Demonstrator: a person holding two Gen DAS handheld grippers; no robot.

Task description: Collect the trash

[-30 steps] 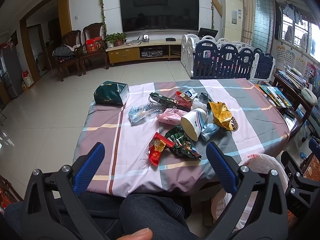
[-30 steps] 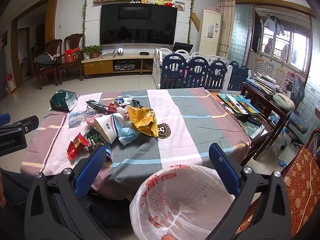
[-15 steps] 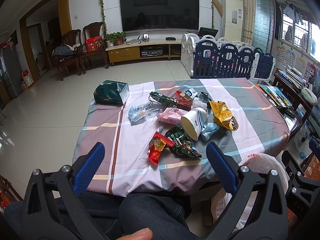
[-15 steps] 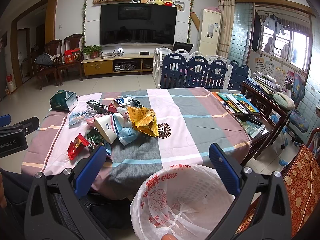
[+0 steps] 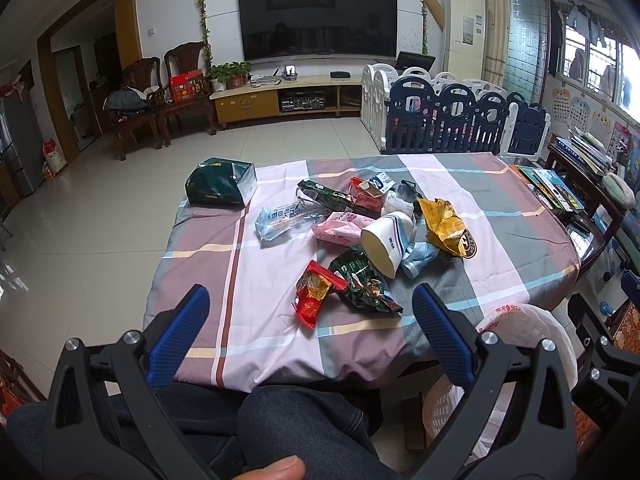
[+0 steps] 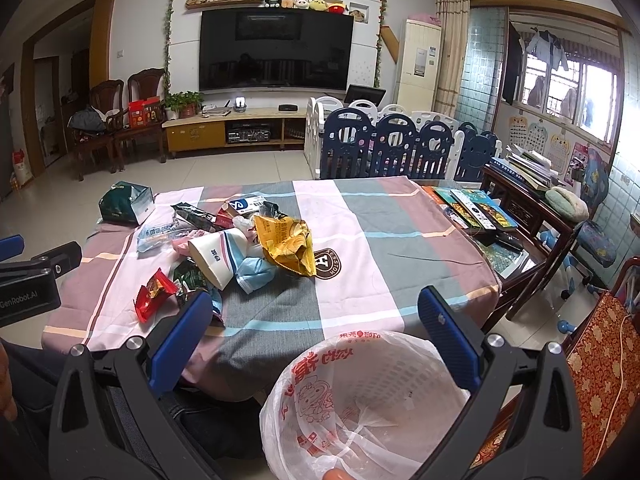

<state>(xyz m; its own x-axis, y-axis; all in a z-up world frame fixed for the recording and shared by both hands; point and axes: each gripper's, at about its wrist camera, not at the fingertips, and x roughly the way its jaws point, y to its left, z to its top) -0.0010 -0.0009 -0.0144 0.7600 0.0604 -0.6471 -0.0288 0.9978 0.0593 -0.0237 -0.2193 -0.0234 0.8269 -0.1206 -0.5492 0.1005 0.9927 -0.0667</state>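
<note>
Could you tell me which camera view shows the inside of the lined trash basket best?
The right wrist view: the trash basket sits between the fingers, open top facing the camera. The left wrist view catches only its rim and side behind a finger.

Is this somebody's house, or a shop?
Most likely a family living room: a big TV on the wall, a baby playpen, and plush toys on the shelf above.

television – wall | baby fence – behind table | books – side table
</note>
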